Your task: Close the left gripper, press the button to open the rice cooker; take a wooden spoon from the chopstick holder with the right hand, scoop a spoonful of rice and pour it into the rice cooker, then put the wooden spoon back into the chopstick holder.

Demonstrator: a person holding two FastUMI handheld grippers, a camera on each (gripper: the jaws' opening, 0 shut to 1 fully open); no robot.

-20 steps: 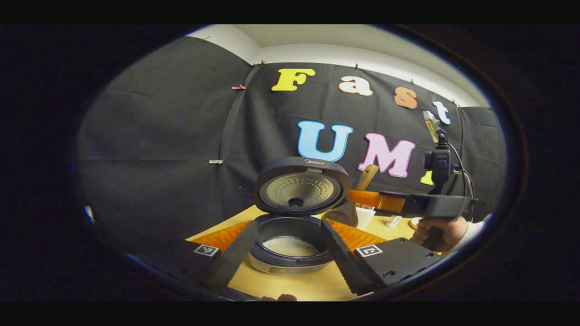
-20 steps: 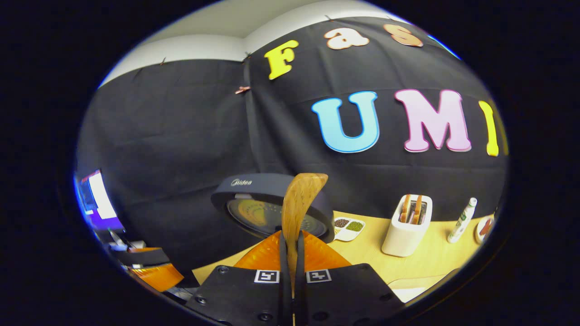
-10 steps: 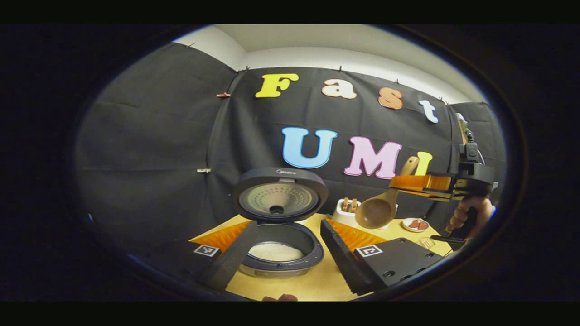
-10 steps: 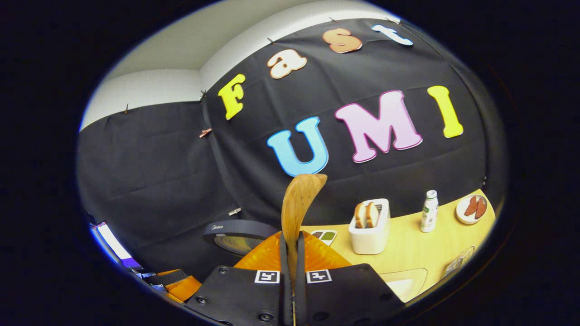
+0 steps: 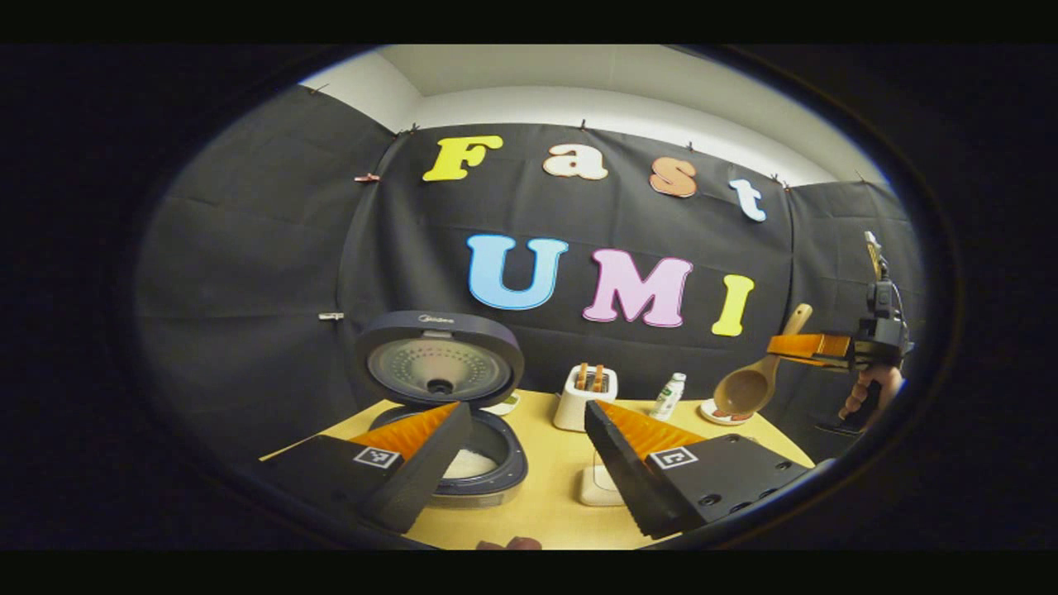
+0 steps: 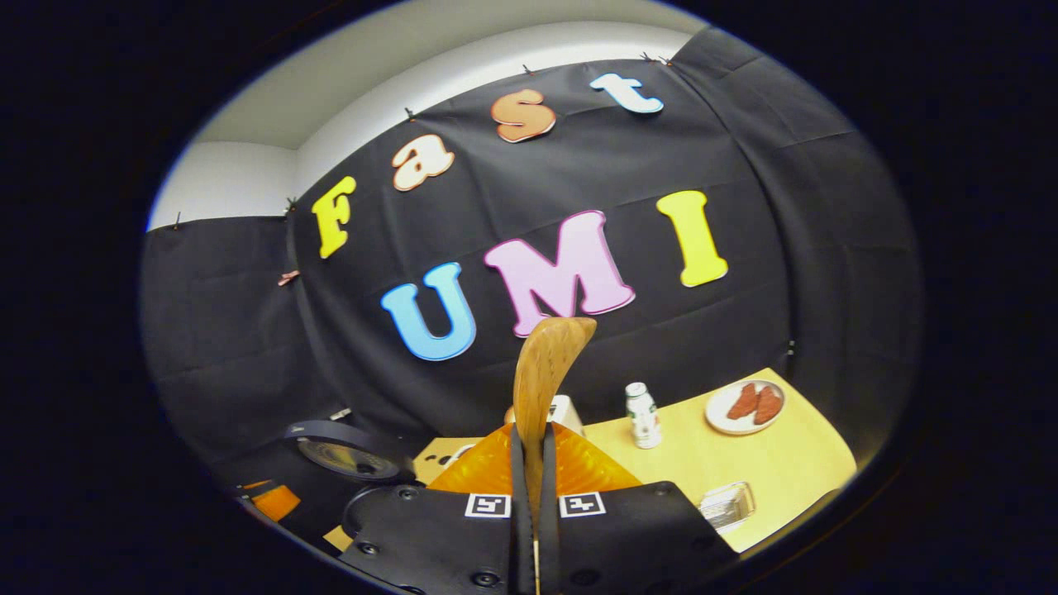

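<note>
We see the right gripper (image 6: pixel 529 463) clamped on the wooden spoon (image 6: pixel 541 372) – held aloft, well right of the open rice cooker (image 5: pixel 450 430) – while the left gripper (image 5: pixel 529 463) hangs with fingers spread above the table (image 5: pixel 554 496).

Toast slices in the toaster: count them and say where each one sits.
2. Both stand upright side by side in the slots of the white toaster at the back of the table: left slice, right slice. More could sit hidden lower down.
</note>
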